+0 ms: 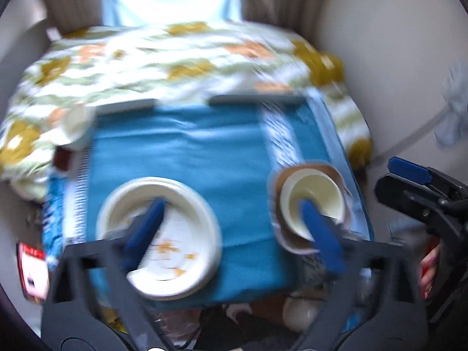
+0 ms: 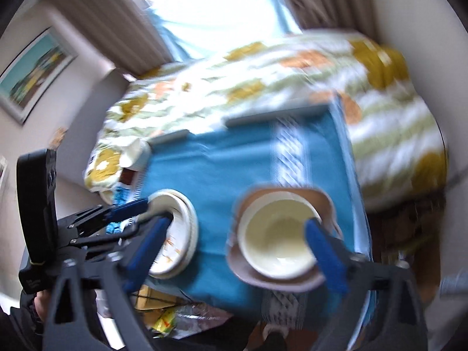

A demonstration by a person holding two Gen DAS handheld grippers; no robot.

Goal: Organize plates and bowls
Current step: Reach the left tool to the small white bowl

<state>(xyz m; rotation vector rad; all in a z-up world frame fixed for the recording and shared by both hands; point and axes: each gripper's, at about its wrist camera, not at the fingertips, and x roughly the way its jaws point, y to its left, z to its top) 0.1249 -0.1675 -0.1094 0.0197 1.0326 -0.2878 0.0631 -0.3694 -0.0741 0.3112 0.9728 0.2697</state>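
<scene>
A stack of white plates (image 1: 181, 228), the top one smeared with orange stains, lies on the blue cloth (image 1: 204, 152) at the front left. At the front right a cream bowl (image 1: 316, 196) sits nested in a brown bowl (image 1: 278, 234). My left gripper (image 1: 234, 234) hangs above the cloth, open wide, with nothing between its blue fingers (image 1: 146, 231). The right gripper (image 1: 403, 181) shows at that view's right edge. In the right wrist view my right gripper (image 2: 237, 248) is also open and empty above the plates (image 2: 181, 234) and the cream bowl (image 2: 278, 234). The left gripper (image 2: 137, 215) is beside it on the left.
A floral duvet (image 1: 175, 58) covers the bed behind the table, under a bright curtained window. A small white cup (image 1: 76, 125) stands at the cloth's far left corner. A red packet (image 1: 32, 269) and loose clutter lie below the table's front edge. A framed picture (image 2: 32, 76) hangs on the left wall.
</scene>
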